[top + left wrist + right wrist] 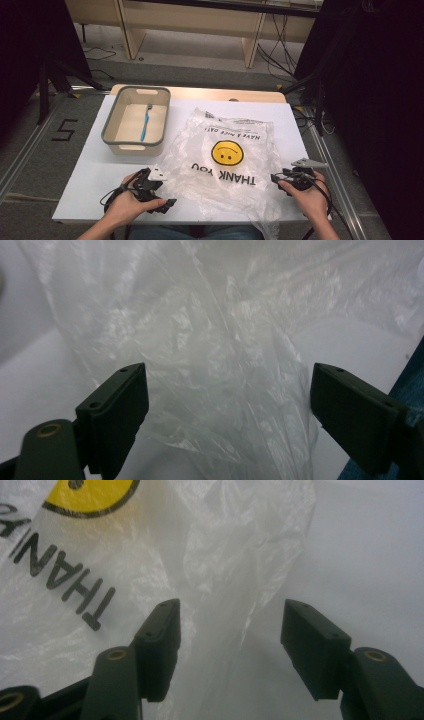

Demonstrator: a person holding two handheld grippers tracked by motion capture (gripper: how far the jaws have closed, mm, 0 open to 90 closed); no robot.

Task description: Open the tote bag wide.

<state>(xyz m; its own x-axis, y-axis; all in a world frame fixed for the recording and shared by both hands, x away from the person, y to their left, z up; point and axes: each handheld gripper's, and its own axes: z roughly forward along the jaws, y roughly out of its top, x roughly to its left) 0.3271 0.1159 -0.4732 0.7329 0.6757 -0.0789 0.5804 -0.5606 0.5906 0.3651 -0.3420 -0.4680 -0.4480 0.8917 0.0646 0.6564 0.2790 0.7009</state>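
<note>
Clear plastic bag [225, 160] spread flat on a white table [90, 175], a hand-held gripper at each near corner.

High view: the bag's yellow smiley face [226, 152] and "THANK YOU" print [223, 173] read upside down; a grey-rimmed bin [135, 120] at the bag's far left holds a blue toothbrush [145, 122]. Left gripper [162, 197] at the bag's near-left edge, right gripper [276, 178] at its near-right edge. Left gripper view: jaws wide apart, crinkled film lying between them, pads not pressing it. Right gripper view: jaws moderately apart over a fold of film at the bag's edge, nothing clamped, print letters at upper left. Surroundings: grey floor with a taped "5" [65, 130], wooden bench legs [132, 30] behind, dark curtains either side.
</note>
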